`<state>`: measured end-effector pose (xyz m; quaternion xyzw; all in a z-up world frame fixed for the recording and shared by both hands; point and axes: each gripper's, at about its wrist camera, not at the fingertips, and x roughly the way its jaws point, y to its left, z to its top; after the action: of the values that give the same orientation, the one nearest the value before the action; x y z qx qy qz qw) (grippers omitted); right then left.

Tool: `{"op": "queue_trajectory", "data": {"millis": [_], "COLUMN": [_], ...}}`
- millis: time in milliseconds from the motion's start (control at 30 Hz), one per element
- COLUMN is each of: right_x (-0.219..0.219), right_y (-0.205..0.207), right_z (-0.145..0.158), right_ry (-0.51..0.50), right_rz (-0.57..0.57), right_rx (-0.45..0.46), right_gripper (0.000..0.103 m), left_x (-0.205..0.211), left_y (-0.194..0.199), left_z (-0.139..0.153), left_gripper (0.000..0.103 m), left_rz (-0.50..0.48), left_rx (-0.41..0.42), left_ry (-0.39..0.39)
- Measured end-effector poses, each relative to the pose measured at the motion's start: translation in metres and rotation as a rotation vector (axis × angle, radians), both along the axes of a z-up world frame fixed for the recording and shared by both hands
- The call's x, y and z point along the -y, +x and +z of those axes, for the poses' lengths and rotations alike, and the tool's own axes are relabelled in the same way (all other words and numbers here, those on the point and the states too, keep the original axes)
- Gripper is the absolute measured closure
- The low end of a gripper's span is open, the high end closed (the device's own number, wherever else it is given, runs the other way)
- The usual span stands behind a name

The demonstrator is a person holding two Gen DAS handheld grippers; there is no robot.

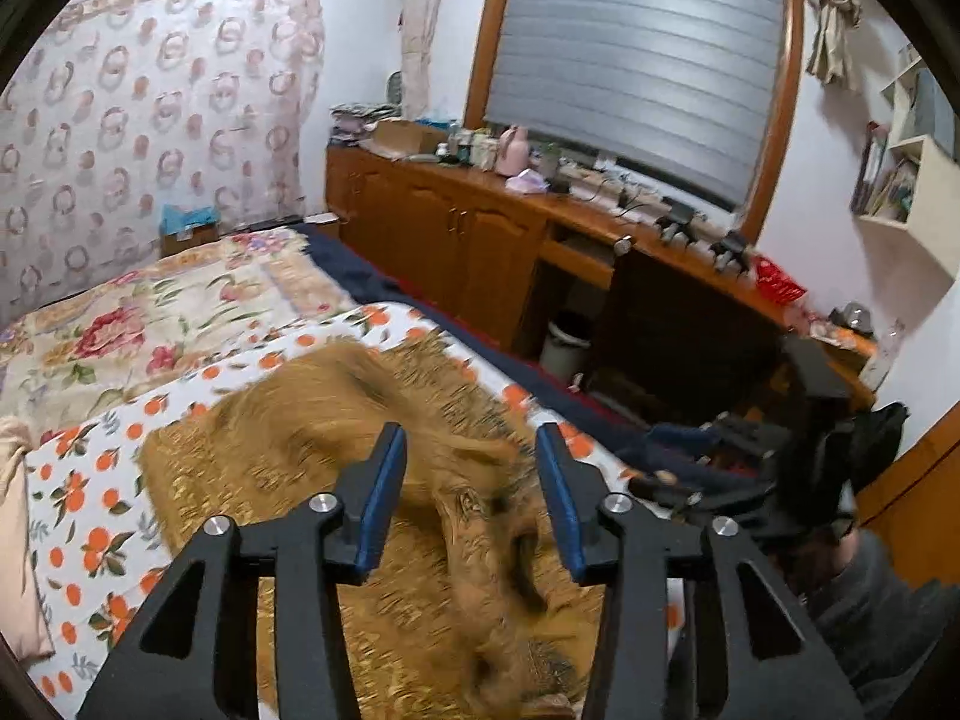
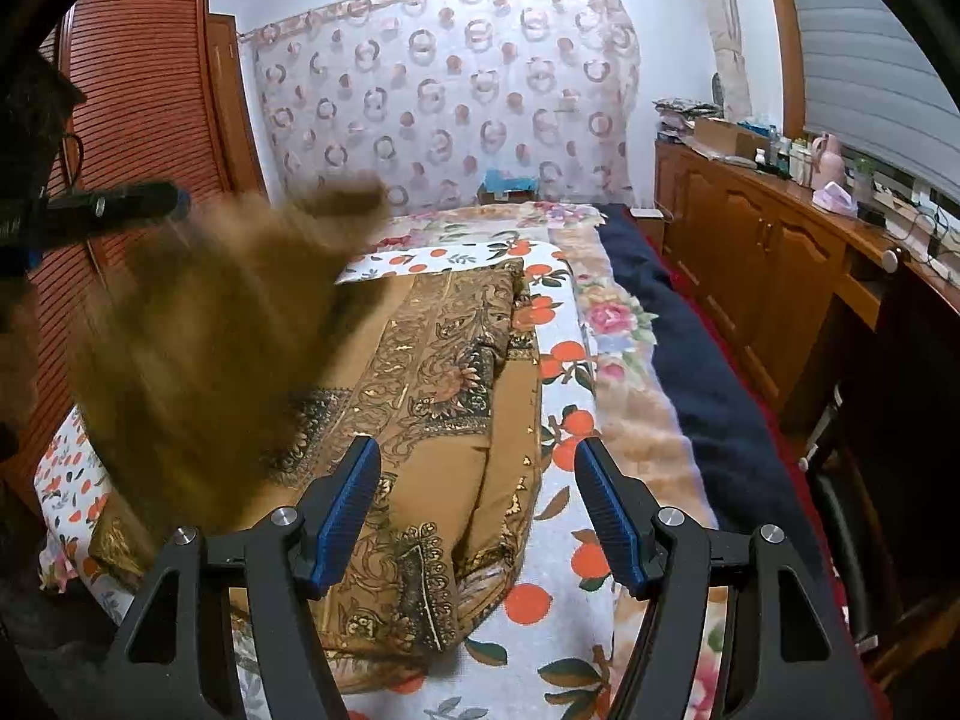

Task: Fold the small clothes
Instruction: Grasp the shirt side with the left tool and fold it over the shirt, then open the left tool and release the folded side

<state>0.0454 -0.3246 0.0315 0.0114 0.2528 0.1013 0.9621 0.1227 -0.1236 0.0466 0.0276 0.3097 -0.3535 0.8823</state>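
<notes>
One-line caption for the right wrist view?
Open right gripper above brown patterned garment on orange-print sheet, one flap blurred mid-air.

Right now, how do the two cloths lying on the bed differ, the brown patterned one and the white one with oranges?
The brown patterned cloth is bunched and folded over; the orange-print sheet lies spread flat. The brown cloth lies on top; the sheet is underneath it. One part of the brown cloth is blurred in mid-air in the right wrist view; the sheet looks sharp and at rest. Both are printed fabrics, and neither is held by a gripper.
</notes>
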Motion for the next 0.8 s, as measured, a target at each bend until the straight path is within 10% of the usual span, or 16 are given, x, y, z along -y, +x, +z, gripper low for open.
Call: {"op": "queue_trajectory", "data": {"millis": [167,800], "right_x": [-0.004,-0.053], "right_y": [-0.001,0.021], "right_z": [0.006,0.009], "right_ry": [-0.004,-0.056], "right_rz": [0.008,0.126], "right_rx": [0.006,0.014], "right_gripper": [0.034,0.034], "left_x": [-0.029,-0.087], "left_y": [-0.006,0.001], "left_z": [-0.015,-0.085], "left_gripper": [0.028,0.027], "left_rz": [0.085,0.278], "left_rx": [0.000,-0.091], "left_ry": [0.015,0.093]}}
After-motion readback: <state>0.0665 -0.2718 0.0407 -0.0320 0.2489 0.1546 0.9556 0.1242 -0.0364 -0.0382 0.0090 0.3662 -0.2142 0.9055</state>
